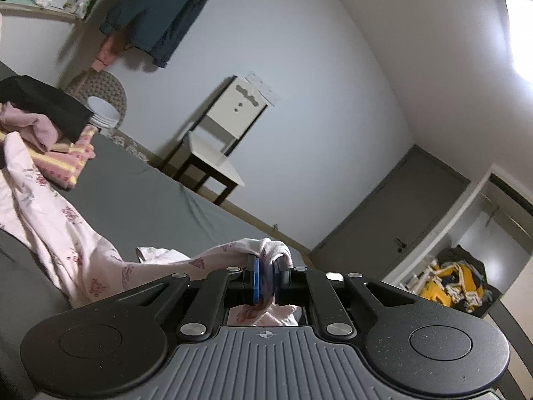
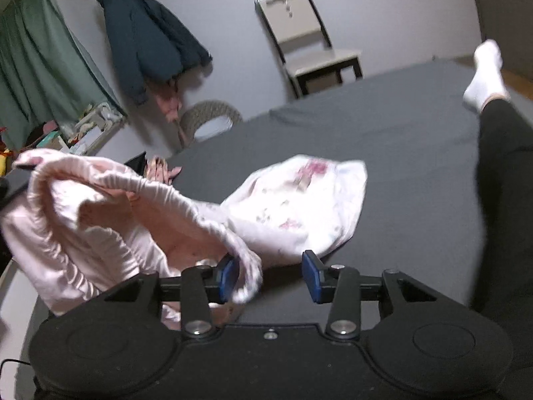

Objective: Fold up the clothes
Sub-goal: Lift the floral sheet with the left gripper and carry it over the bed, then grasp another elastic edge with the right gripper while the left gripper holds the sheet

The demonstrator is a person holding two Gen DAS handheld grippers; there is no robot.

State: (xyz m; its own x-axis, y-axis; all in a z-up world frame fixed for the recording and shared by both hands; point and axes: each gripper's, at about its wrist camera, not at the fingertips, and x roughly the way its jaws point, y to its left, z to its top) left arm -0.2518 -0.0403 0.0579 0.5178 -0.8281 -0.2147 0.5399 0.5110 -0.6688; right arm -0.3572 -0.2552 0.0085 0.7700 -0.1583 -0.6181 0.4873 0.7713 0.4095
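A pale pink garment with a floral print (image 1: 66,220) trails across the grey bed (image 1: 150,193) in the left wrist view. My left gripper (image 1: 266,276) is shut on a bunched edge of it, with cloth squeezed between the blue pads. In the right wrist view the same garment (image 2: 100,220) hangs lifted, its gathered elastic waistband spread open. The floral part (image 2: 293,206) rests on the sheet. My right gripper (image 2: 269,276) is open, and the waistband drapes over its left finger (image 2: 228,276) while the right finger is bare.
A person's dark-trousered leg (image 2: 499,166) with a white sock (image 2: 486,73) lies on the bed at the right. Folded pink and striped clothes (image 1: 63,160) and a black box (image 1: 43,103) sit at the far left. A chair (image 2: 309,40) and a wicker chair (image 2: 210,116) stand beyond the bed.
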